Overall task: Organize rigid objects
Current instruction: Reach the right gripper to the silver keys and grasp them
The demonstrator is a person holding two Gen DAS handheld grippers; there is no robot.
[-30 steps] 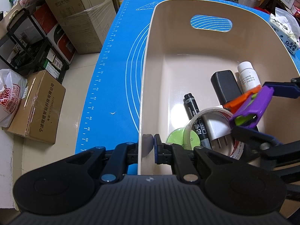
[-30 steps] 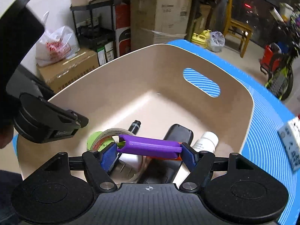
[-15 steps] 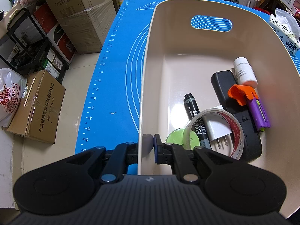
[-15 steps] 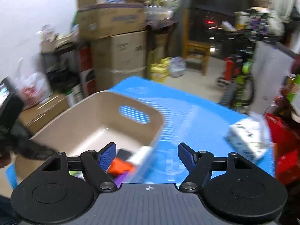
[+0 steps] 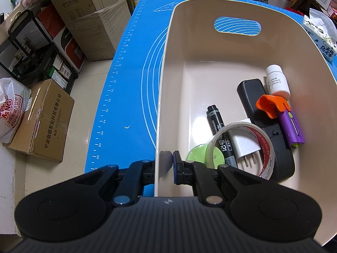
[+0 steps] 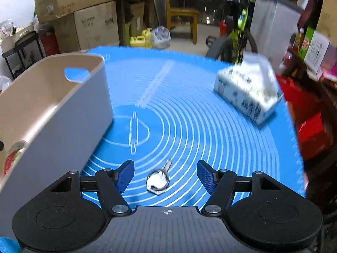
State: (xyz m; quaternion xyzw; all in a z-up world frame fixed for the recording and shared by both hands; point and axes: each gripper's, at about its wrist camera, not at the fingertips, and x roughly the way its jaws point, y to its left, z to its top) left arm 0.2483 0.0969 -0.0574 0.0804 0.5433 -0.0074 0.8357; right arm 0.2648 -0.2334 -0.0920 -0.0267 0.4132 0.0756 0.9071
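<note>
Keys point(image 6: 158, 181) on a ring lie flat on the blue mat point(image 6: 210, 126) over the bench, between the fingers of the right hand-held gripper point(image 6: 166, 176), whose jaws are closing but touch nothing yet. They look light, stiff, thin metal, likely slippery and hard to lift off flat; pinching across the ring and bow seems best. At ten o'clock from them stands the beige bin point(image 6: 63, 109). The left hand-held gripper point(image 5: 168, 164) is clamped on the bin's near wall point(image 5: 160, 126), steadying it. Marker point(image 5: 219, 130) and tape roll point(image 5: 242, 147) are already inside.
</note>
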